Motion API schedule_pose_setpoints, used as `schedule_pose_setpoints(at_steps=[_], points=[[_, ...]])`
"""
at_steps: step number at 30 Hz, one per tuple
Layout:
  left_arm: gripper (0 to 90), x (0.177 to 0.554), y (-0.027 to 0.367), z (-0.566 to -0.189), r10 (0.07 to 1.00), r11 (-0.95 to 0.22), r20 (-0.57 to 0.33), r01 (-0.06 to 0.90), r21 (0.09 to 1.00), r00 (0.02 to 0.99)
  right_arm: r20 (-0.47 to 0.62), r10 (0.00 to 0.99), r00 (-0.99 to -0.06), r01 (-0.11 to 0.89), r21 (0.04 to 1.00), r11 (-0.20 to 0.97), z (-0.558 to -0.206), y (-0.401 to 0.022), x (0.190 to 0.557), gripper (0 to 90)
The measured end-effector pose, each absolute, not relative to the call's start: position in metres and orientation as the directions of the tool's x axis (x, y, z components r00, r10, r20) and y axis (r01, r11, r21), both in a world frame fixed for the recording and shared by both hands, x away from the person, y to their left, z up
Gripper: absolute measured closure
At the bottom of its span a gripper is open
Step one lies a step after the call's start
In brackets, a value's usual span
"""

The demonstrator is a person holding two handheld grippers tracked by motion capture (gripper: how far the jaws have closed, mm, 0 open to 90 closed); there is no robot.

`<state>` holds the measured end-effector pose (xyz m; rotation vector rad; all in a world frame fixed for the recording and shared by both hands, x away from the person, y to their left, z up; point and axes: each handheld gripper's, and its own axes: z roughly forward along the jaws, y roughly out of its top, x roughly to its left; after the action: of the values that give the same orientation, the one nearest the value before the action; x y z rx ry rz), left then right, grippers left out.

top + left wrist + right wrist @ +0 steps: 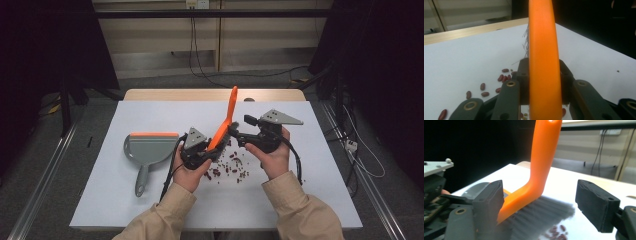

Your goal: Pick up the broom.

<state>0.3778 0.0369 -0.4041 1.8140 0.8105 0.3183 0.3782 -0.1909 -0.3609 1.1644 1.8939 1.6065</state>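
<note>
While the left gripper (202, 150) clamps the orange plastic brush (226, 120) by its smooth handle, the right gripper view alone reveals grey bristles (541, 216) between the right gripper (544, 207), whose jaws stand apart. Below both level hands, dark red beans (231, 167) scatter on the white table (100, 200).

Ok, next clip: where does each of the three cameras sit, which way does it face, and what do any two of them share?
High view: above the person's side, looking forward and down on the table; both sleeved forearms, the left gripper and the right gripper show.
Left gripper view: rides the left gripper, looking along its jaws shut on the orange brush.
Right gripper view: rides the right gripper, looking between its open jaws at the brush's bristles.
Shared: all three show the brush and the red beans.
</note>
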Motion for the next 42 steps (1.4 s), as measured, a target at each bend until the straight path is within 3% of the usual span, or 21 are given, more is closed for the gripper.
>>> schedule_pose_setpoints(at_steps=[8, 10, 14, 18, 26, 28, 29, 30, 31, 33, 35, 38, 40, 42], points=[[70.8, 0.376, 0.036, -0.403, 0.691, -0.194, -0.123, 0.347, 0.917, 0.713, 0.290, 0.792, -0.537, 0.433, 0.900, -0.036, -0.374, -0.173, 0.381, 22.5], [70.8, 0.373, 0.033, -0.402, 0.692, -0.199, -0.108, 0.332, 0.922, 0.714, 0.360, 0.778, -0.515, 0.483, 0.871, -0.083, -0.379, -0.162, 0.385, 23.0], [70.4, 0.369, 0.031, -0.402, 0.703, -0.206, -0.078, 0.307, 0.929, 0.707, 0.380, 0.792, -0.477, 0.496, 0.861, -0.115, -0.381, -0.155, 0.388, 21.4], [69.3, 0.364, 0.029, -0.400, 0.712, -0.235, -0.016, 0.259, 0.937, 0.702, 0.455, 0.787, -0.417, 0.537, 0.822, -0.190, -0.382, -0.149, 0.394, 30.1], [68.0, 0.356, 0.023, -0.396, 0.723, -0.285, 0.085, 0.183, 0.941, 0.686, 0.526, 0.779, -0.341, 0.561, 0.779, -0.280, -0.379, -0.143, 0.398, 37.4], [64.7, 0.356, 0.022, -0.396, 0.728, -0.289, 0.089, 0.186, 0.939, 0.680, 0.536, 0.775, -0.335, 0.568, 0.771, -0.287, -0.374, -0.140, 0.400, 50.7], [64.7, 0.355, 0.022, -0.396, 0.729, -0.301, 0.102, 0.182, 0.936, 0.677, 0.536, 0.775, -0.335, 0.568, 0.771, -0.287, -0.374, -0.140, 0.400, 50.7], [58.5, 0.355, 0.020, -0.397, 0.732, -0.294, 0.099, 0.181, 0.938, 0.674, 0.570, 0.749, -0.339, 0.585, 0.751, -0.306, -0.372, -0.141, 0.402, 58.1], [58.5, 0.355, 0.020, -0.398, 0.731, -0.294, 0.090, 0.192, 0.936, 0.677, 0.570, 0.749, -0.339, 0.585, 0.751, -0.306, -0.372, -0.141, 0.402, 58.1], [50.9, 0.358, 0.020, -0.400, 0.739, -0.275, 0.064, 0.214, 0.937, 0.670, 0.579, 0.732, -0.359, 0.592, 0.748, -0.300, -0.368, -0.143, 0.403, 69.3], [51.1, 0.363, 0.025, -0.401, 0.728, -0.233, 0.010, 0.233, 0.944, 0.686, 0.538, 0.751, -0.382, 0.570, 0.777, -0.266, -0.366, -0.143, 0.402, 69.9], [48.4, 0.365, 0.029, -0.400, 0.713, -0.231, -0.002, 0.238, 0.943, 0.701, 0.537, 0.741, -0.404, 0.568, 0.782, -0.257, -0.367, -0.149, 0.404, 70.2], [40.3, 0.365, 0.034, -0.398, 0.702, -0.222, -0.024, 0.250, 0.943, 0.712, 0.471, 0.767, -0.435, 0.523, 0.826, -0.211, -0.363, -0.156, 0.404, 70.2], [38.0, 0.366, 0.040, -0.396, 0.696, -0.204, -0.043, 0.255, 0.945, 0.716, 0.451, 0.774, -0.445, 0.509, 0.838, -0.196, -0.361, -0.160, 0.404, 70.3]])
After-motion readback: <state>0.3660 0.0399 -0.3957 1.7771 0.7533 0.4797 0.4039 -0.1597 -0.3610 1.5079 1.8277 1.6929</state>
